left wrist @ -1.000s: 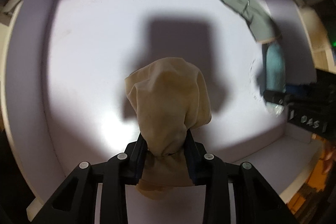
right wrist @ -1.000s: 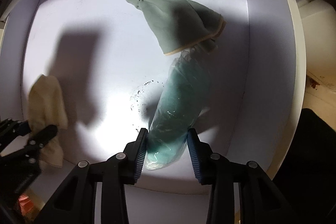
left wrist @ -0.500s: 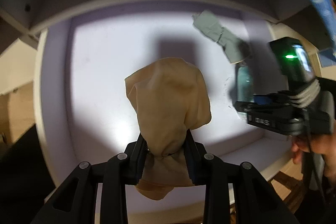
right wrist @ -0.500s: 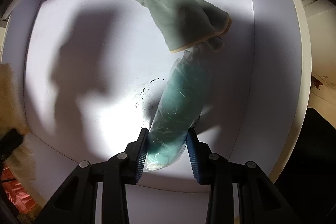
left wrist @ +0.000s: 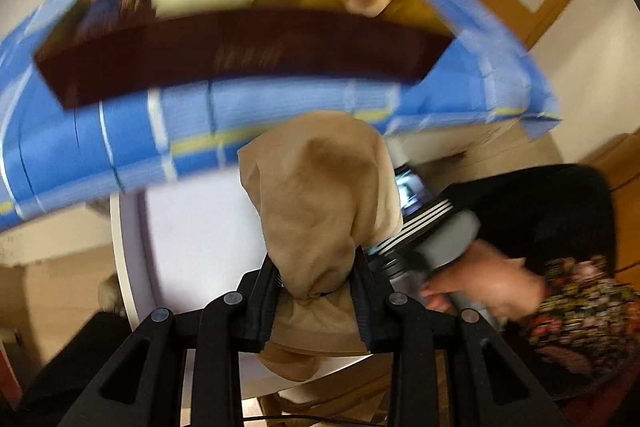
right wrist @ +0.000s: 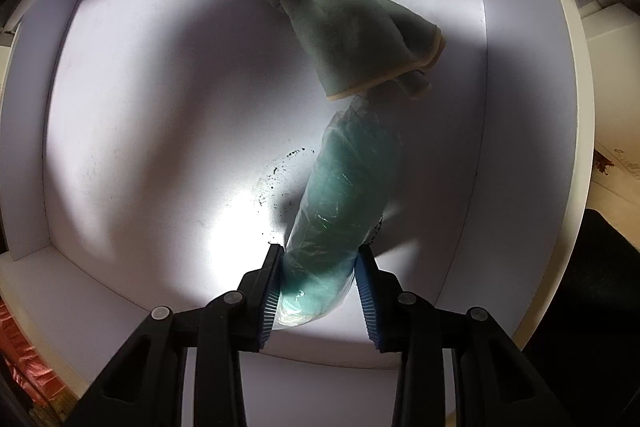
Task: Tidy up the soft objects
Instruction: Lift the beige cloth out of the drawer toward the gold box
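Evidently mid-sort, the left gripper (left wrist: 316,291) pinches a tan cloth (left wrist: 320,203) at lower centre, while the right gripper (right wrist: 320,291) clamps a bagged teal cloth (right wrist: 340,203), the green glove (right wrist: 340,23) untouched at upper centre.

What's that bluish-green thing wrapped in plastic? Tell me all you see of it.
The teal soft roll in clear crinkled plastic is long and plump. It lies on the white shelf floor, slanting away from the camera. The right gripper pinches its near end; its far end meets the grey-green cloth bundle.
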{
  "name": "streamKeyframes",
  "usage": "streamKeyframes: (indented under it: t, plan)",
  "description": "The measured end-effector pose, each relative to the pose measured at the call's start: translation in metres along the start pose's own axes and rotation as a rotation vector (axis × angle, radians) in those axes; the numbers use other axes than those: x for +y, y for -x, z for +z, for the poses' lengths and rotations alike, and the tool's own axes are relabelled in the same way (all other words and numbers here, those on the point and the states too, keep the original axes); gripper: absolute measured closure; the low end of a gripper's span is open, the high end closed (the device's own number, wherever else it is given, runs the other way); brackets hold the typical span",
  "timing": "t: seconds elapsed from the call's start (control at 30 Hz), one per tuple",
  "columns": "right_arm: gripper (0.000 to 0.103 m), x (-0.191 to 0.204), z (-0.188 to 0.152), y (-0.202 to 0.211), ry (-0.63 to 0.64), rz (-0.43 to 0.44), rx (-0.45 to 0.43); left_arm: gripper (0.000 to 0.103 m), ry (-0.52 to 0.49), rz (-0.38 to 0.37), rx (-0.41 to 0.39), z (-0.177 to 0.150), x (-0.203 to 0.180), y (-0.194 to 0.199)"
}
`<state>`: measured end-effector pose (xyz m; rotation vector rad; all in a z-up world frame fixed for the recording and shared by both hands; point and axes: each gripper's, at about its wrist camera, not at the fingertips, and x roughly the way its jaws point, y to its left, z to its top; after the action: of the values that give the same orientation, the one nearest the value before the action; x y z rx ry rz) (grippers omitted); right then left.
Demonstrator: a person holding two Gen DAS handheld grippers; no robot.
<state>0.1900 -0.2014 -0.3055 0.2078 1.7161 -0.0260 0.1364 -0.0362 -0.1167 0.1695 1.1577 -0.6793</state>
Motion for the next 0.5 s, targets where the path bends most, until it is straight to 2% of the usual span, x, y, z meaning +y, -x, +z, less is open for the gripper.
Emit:
streamKeyframes:
  t: [0.1,0.27,0.5]
  plan:
    - [0.066,0.001,0.000,0.000,0.002,-0.001,0.000,0.071,-0.028,-0.023,-0.057,0.016,-0.010,0.037]
    - [0.066,0.002,-0.002,-0.001,0.005,0.000,0.001,0.071,-0.028,-0.088,-0.139,0.045,-0.021,0.071]
    - [0.066,0.003,-0.002,-0.001,0.002,0.002,0.002,0.071,-0.011,-0.108,-0.211,0.083,-0.024,0.098]
